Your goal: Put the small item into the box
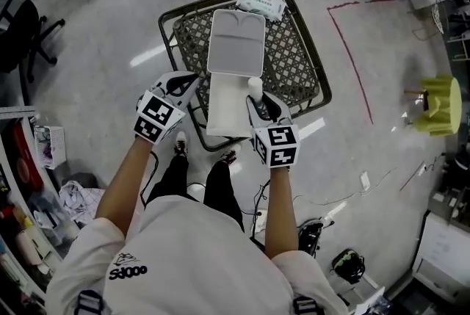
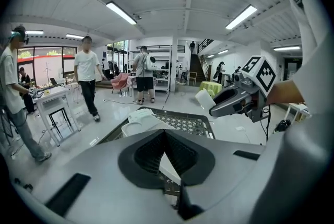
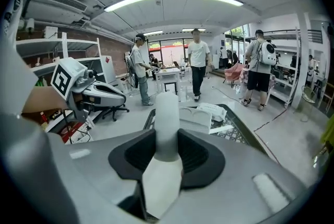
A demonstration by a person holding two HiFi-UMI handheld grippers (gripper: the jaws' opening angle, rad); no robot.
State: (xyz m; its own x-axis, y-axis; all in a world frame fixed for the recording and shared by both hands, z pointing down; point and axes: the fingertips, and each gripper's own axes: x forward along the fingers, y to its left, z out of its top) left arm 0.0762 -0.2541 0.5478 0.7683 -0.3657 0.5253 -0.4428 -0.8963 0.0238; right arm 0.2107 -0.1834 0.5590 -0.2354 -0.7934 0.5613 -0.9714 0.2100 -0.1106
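A white box lies open on a black mesh table, with its lid laid flat toward the far side. My right gripper is shut on a small white cylinder, held just over the box's right edge. In the right gripper view the cylinder stands up between the dark pads, and the box lies ahead. My left gripper hovers beside the box's left edge, its jaws closed together with nothing in them. The left gripper view shows the box and the right gripper.
A pack of wipes lies at the table's far end. Red tape marks the floor to the right, near a green stool. An office chair and cluttered shelves stand at the left. Several people stand farther off.
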